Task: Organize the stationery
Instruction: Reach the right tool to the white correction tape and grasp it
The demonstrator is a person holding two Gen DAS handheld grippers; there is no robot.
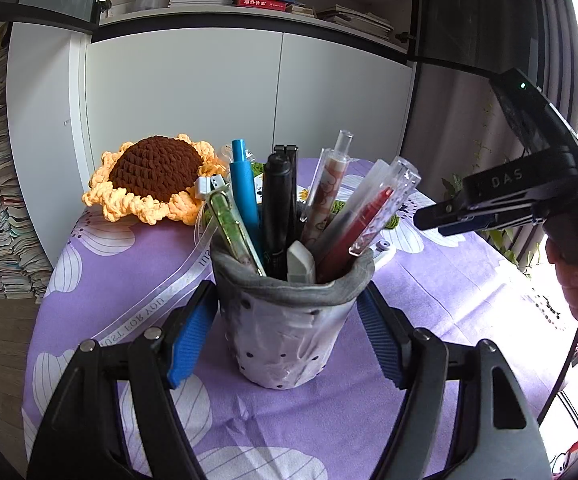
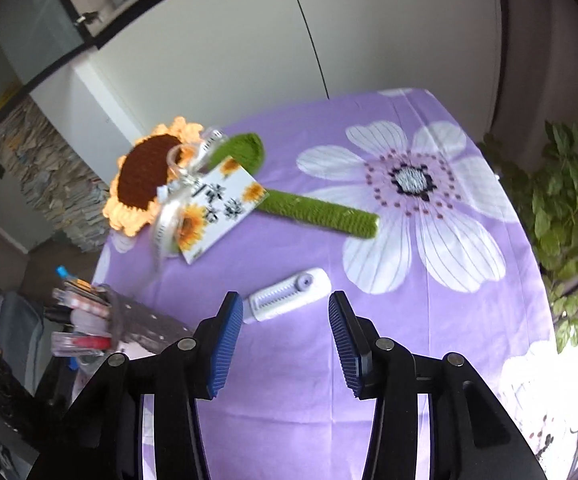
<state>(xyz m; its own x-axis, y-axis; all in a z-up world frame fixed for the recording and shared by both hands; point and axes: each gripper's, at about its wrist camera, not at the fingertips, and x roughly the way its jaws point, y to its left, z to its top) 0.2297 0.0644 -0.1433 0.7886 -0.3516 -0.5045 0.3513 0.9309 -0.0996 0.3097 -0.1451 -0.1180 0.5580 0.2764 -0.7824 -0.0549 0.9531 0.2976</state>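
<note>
A grey-and-white pen holder [image 1: 285, 332] stands on the purple flowered tablecloth [image 1: 429, 300], full of several pens and an eraser [image 1: 300, 262]. My left gripper [image 1: 287, 328] is closed around the holder, its blue pads touching both sides. In the right wrist view the holder [image 2: 137, 320] is at the lower left. A white correction tape [image 2: 287, 294] lies on the cloth just ahead of my right gripper [image 2: 285, 312], which is open and empty. The right gripper also shows in the left wrist view [image 1: 441, 220], above the table's right side.
A crocheted sunflower [image 2: 149, 176] with a green stem [image 2: 321, 210], ribbon and gift card [image 2: 221, 208] lies at the table's far side. White cabinets [image 1: 249, 92] stand behind. A potted plant [image 2: 569, 208] is off the right edge.
</note>
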